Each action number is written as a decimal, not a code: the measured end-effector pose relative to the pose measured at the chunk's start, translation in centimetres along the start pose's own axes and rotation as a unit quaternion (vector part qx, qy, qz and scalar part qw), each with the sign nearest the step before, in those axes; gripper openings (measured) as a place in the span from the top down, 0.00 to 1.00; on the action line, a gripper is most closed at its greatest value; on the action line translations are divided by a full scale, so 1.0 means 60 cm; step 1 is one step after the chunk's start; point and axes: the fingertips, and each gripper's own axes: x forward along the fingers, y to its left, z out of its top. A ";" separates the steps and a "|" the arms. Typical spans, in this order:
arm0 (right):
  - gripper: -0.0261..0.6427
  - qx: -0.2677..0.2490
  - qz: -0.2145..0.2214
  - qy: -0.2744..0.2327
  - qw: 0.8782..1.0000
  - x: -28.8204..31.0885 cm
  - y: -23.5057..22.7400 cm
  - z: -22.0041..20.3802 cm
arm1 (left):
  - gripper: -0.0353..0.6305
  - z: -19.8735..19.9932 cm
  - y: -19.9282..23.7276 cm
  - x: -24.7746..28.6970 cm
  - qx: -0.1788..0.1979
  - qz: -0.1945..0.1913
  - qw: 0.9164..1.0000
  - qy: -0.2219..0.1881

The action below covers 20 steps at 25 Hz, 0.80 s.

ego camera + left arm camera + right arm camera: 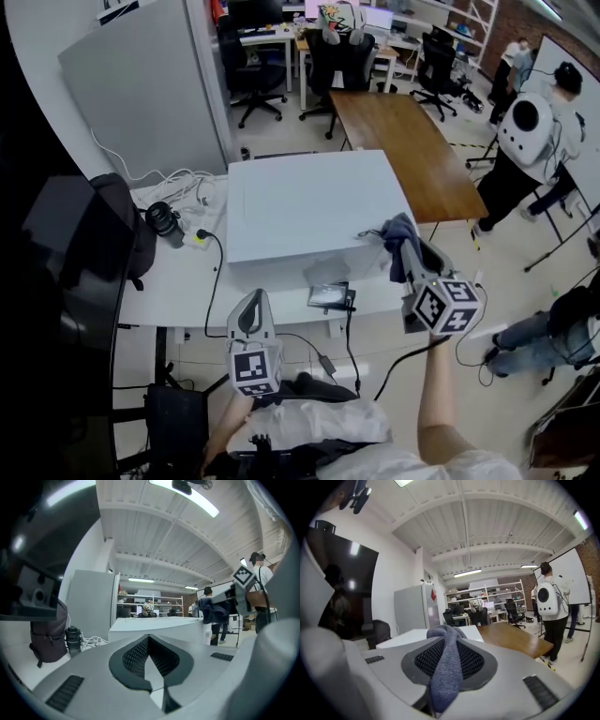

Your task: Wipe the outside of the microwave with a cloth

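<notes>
The microwave [309,206] is a big white box on the white table [178,281]; it also shows ahead in the left gripper view [154,625] and the right gripper view [408,637]. My right gripper [410,255] hangs at the microwave's front right top corner, shut on a blue-grey cloth [397,230]. The cloth [447,667] drapes between the two pads and bunches at the tips. My left gripper [252,302] stays low at the table's front edge, before the microwave, its jaws [149,641] together with nothing in them. From there I see the cloth [213,609] at the right.
A black backpack [117,225], a dark round lens-like thing [164,220] and white cables [183,187] lie left of the microwave. A small dark device [328,295] sits at the table's front. A wooden table [403,141] stands behind, with a person [530,131] at the right.
</notes>
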 end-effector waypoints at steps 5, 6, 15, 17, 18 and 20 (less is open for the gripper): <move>0.81 -0.034 0.041 0.072 0.996 0.189 0.058 0.067 | 0.96 0.024 -0.002 -0.007 0.011 -0.014 1.000 -0.015; 0.81 -0.050 0.038 0.102 0.993 0.226 0.061 0.050 | 0.96 0.026 -0.002 -0.009 0.012 -0.014 1.000 -0.016; 0.74 -0.191 -0.004 0.169 0.967 0.317 0.080 -0.024 | 0.96 0.028 0.016 -0.015 0.023 0.007 1.000 -0.017; 0.69 -0.165 0.010 0.163 0.973 0.319 0.073 -0.029 | 0.96 0.026 0.016 -0.014 0.023 0.010 1.000 -0.015; 0.66 -0.152 0.009 0.151 0.977 0.320 0.065 -0.028 | 0.96 0.025 0.015 -0.014 0.023 0.012 1.000 -0.015; 0.59 -0.140 -0.005 0.099 0.985 0.314 0.051 -0.005 | 0.96 0.025 0.012 -0.012 0.024 0.012 1.000 -0.015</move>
